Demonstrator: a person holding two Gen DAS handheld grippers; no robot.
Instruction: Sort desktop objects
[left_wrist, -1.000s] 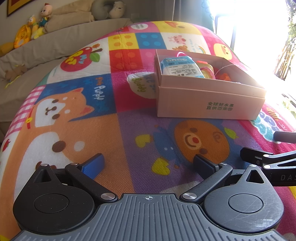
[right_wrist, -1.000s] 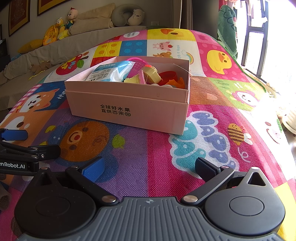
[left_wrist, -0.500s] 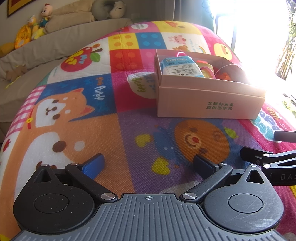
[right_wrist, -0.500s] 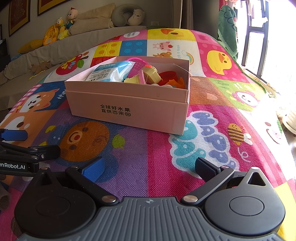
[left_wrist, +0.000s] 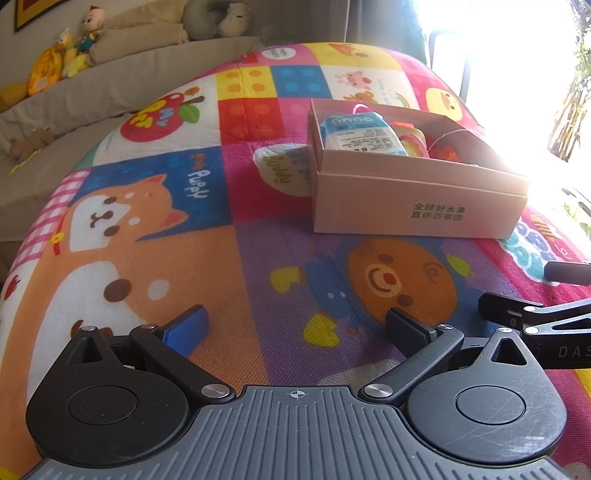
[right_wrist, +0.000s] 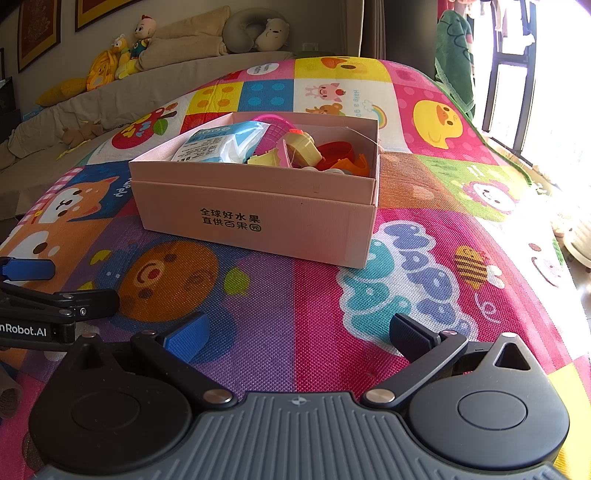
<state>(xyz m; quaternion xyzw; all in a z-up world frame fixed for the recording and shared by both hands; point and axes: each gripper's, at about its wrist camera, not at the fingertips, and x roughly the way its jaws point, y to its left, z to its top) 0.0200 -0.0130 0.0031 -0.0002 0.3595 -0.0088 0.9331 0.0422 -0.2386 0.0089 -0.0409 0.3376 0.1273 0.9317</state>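
Observation:
A pink cardboard box (right_wrist: 258, 218) (left_wrist: 413, 206) stands on the colourful play mat (right_wrist: 295, 295). Inside lie a blue-and-white wipes pack (right_wrist: 221, 142) (left_wrist: 358, 133), a pink plastic basket (right_wrist: 273, 123), a pale yellow toy (right_wrist: 303, 147) and red and orange plastic toys (right_wrist: 343, 158). My left gripper (left_wrist: 295, 325) is open and empty, low over the mat, well short of the box. My right gripper (right_wrist: 295, 334) is open too, nothing between its fingers, in front of the box. Each gripper shows at the edge of the other's view.
A beige sofa (right_wrist: 110, 96) with stuffed toys (right_wrist: 122, 59) and a neck pillow (right_wrist: 255, 31) runs along the back left. Bright windows (right_wrist: 517, 74) lie to the right. The mat (left_wrist: 147, 258) spreads left and in front of the box.

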